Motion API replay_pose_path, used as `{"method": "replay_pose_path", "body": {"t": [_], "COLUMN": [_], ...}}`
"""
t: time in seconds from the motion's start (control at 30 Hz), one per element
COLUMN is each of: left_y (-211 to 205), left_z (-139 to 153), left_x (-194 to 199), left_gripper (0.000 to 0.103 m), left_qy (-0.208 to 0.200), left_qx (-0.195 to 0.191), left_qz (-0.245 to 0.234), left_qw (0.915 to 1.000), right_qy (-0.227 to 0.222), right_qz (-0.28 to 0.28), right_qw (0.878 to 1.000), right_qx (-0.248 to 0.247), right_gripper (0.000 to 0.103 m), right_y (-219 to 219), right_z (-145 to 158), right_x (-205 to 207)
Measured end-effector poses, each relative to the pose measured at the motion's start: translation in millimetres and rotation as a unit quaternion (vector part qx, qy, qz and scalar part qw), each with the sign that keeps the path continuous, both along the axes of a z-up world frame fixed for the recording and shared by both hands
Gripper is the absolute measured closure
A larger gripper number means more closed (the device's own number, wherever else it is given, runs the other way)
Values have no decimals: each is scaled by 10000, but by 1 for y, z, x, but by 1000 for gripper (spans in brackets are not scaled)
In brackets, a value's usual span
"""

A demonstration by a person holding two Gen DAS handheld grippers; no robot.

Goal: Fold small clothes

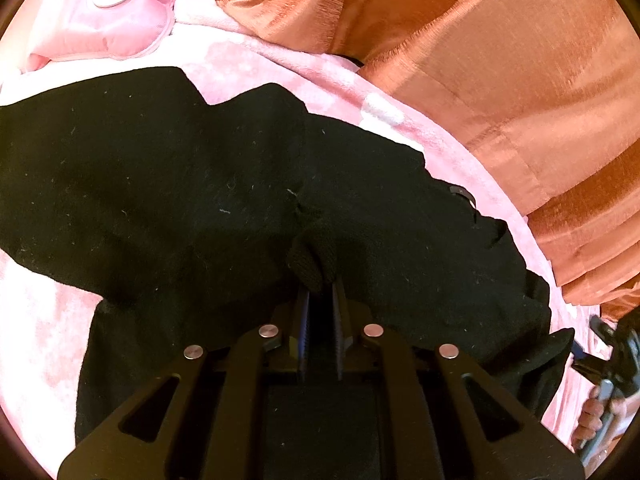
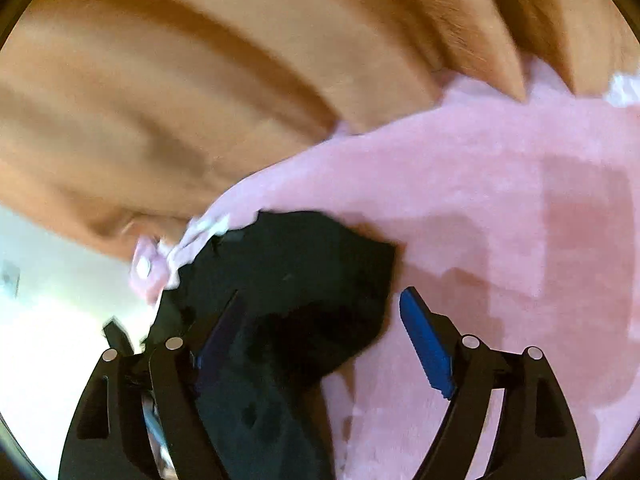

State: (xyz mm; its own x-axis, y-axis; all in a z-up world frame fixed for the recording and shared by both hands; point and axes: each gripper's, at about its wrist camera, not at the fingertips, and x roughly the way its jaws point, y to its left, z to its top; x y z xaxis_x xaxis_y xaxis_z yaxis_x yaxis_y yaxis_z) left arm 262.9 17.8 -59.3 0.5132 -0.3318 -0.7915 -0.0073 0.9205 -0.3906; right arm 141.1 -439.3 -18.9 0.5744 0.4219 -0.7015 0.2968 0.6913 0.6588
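Mid-fold. Left gripper (image 1: 320, 280) clamped on black garment (image 1: 160, 184), frame centre. Right gripper (image 2: 324, 312) wide open, nothing pinched, over garment's edge. Next: grasp that edge.

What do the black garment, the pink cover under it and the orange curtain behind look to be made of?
Black garment: a matte knit, likely wool or acrylic, with ribbed loops at the pinched fold and clinging lint.
Pink cover: plush fleece, soft and mottled.
Orange curtain: sheeny velvet-like cloth, with streaked highlights along its pleats.
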Motion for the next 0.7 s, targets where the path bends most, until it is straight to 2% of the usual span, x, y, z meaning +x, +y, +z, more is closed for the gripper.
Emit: {"method": "replay_pose_path", "body": {"t": [0.07, 0.1, 0.13, 0.17, 0.2, 0.23, 0.3, 0.33, 0.37, 0.43, 0.47, 0.53, 0.57, 0.6, 0.63, 0.67, 0.7], "left_y": [0, -1, -2, -3, -4, -5, -9, -12, -15, -25, -30, -45, -49, -50, -47, -43, -40], "left_z": [0, 0, 0, 1, 1, 2, 4, 4, 4, 3, 2, 2, 2, 2, 2, 2, 2], "left_x": [0, 0, 0, -1, -1, -1, -1, -1, -1, 0, 0, -1, -3, -4, -4, -4, -3], "left_gripper": [93, 93, 93, 93, 94, 94, 95, 95, 95, 93, 93, 92, 92, 92, 92, 92, 92], "left_qy": [-9, -18, -33, -42, -47, -60, -90, -114, -139, -197, -223, -416, -502, -555, -546, -498, -461], "left_qx": [11, 33, 77, 106, 131, 161, 234, 248, 236, 113, 156, 513, 666, 727, 673, 554, 463], "left_qz": [15, 21, 28, 41, 64, 87, 100, 70, 9, -204, -258, -393, -450, -482, -473, -439, -415], "left_qw": [10000, 10000, 10000, 9999, 9999, 9998, 9996, 9996, 9996, 9995, 9993, 9970, 9955, 9946, 9951, 9963, 9970], "right_qy": [383, 282, 51, 106, 175, 195, -76, -369, -625, -635, -456, 392, 96, 109, 13, -80, -192], "right_qz": [-8, -31, -33, 100, 168, 209, 385, 393, 308, 49, 12, 180, 106, 89, -36, -116, -174], "right_qw": [9992, 9995, 9991, 9991, 9994, 9993, 9944, 9909, 9893, 9818, 9829, 9843, 9834, 9846, 9881, 9901, 9900], "right_qx": [-62, -168, -415, -391, -259, -249, -982, -1235, -1285, -1790, -1781, -1709, -1811, -1744, -1538, -1394, -1384], "right_gripper": [24, 25, 32, 67, 91, 91, 94, 94, 98, 99, 99, 99, 98, 98, 97, 90, 88], "right_y": [10, 14, 20, 27, 30, 35, 44, 42, 33, 13, 4, -2, 1, 2, 2, 2, 3], "right_z": [-23, -24, -20, -22, -26, -25, -1, 18, 32, 38, 27, -21, -19, -16, -8, 3, 14], "right_x": [16, 17, 21, 30, 37, 43, 50, 49, 46, 46, 49, 58, 50, 47, 37, 26, 14]}}
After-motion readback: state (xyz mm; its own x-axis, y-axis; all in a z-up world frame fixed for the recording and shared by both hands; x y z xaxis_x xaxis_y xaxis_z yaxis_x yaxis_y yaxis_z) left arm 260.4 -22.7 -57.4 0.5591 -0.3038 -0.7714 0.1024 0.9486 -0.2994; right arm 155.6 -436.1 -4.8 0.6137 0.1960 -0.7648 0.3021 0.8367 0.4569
